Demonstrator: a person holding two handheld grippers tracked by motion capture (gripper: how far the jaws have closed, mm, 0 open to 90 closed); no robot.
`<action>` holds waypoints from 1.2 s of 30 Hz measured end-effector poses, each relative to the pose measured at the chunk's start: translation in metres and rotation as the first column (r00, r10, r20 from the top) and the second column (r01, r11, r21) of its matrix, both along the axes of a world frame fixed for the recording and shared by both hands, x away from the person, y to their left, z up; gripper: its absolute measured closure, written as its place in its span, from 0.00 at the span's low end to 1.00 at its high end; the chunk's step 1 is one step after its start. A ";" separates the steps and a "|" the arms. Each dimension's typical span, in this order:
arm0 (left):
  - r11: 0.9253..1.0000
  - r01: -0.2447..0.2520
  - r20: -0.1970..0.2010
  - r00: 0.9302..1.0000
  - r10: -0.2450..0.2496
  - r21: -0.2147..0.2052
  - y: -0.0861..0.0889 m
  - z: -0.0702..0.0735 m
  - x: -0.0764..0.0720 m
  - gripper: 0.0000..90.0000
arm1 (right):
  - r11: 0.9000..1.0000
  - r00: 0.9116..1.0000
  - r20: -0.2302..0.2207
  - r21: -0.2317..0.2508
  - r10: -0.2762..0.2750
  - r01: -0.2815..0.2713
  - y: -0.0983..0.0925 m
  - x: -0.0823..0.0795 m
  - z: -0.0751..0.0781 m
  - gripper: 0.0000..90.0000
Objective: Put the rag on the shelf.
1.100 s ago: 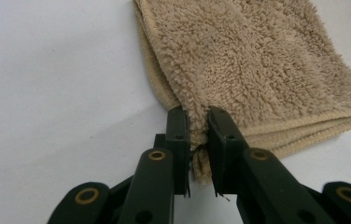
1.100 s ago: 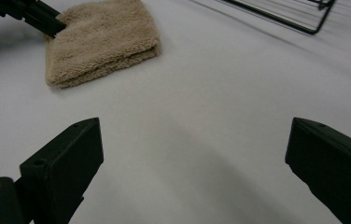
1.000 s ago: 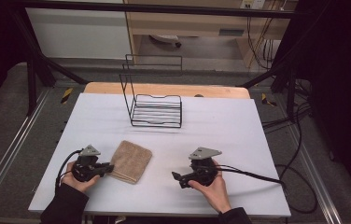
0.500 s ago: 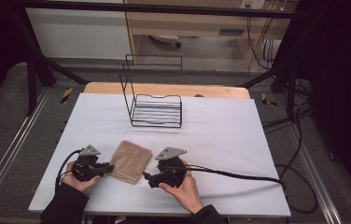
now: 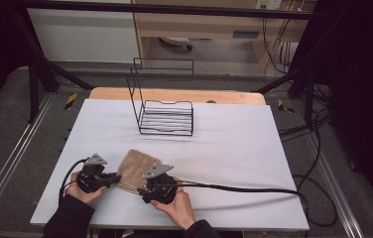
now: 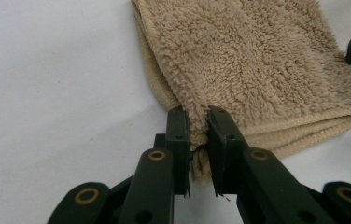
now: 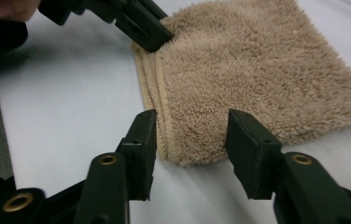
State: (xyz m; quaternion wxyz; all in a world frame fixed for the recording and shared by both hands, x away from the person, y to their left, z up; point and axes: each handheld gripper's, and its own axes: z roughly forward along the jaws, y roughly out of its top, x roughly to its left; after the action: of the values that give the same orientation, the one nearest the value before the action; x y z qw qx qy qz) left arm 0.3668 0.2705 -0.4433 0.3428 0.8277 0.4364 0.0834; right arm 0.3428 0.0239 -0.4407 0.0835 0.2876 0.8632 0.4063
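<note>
Towel lies folded at near table edge; left gripper is clamped on one corner, right gripper jaws have just been closing, straddling the other corner, not yet pinching. Next: close fully, then lift both

Black wire rack — white table.

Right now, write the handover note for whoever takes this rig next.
Left gripper: shut on one corner of the folded tan towel.
Right gripper: fingers have just been closing, astride the towel's next corner, not yet pressing.
Towel lies flat near the table's front edge; wire rack stands behind.
Done: first corner gripped.
Left: probably close the right gripper, then lift.
</note>
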 end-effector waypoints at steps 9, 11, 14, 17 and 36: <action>1.000 -0.008 -0.007 1.000 0.008 -0.005 0.000 0.000 0.001 0.88 | 0.999 1.000 0.003 -0.040 0.002 -0.002 0.007 -0.002 -0.010 0.70; 1.000 -0.015 -0.012 1.000 0.015 -0.008 0.000 0.000 0.001 0.88 | 0.998 0.999 0.034 -0.058 0.006 -0.004 0.008 -0.004 -0.011 0.76; 1.000 -0.022 -0.020 1.000 0.021 -0.014 0.000 0.000 0.001 0.89 | 0.997 0.999 0.053 -0.073 0.004 0.000 0.008 -0.004 -0.012 0.83; 0.999 -0.027 -0.024 0.999 0.026 -0.017 0.000 0.001 0.001 0.89 | 0.996 0.998 0.066 -0.089 0.009 -0.003 0.007 -0.003 -0.011 0.92; 0.999 -0.040 -0.037 0.999 0.039 -0.030 0.001 0.001 0.001 0.91 | 0.998 0.997 0.056 -0.046 0.050 -0.047 0.009 -0.006 -0.013 0.70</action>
State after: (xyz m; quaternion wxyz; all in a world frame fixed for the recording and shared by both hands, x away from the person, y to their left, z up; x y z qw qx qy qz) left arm 0.3681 0.2718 -0.4426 0.3458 0.8150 0.4599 0.0683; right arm 0.3368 0.0325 -0.4536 0.1048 0.2528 0.8761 0.3969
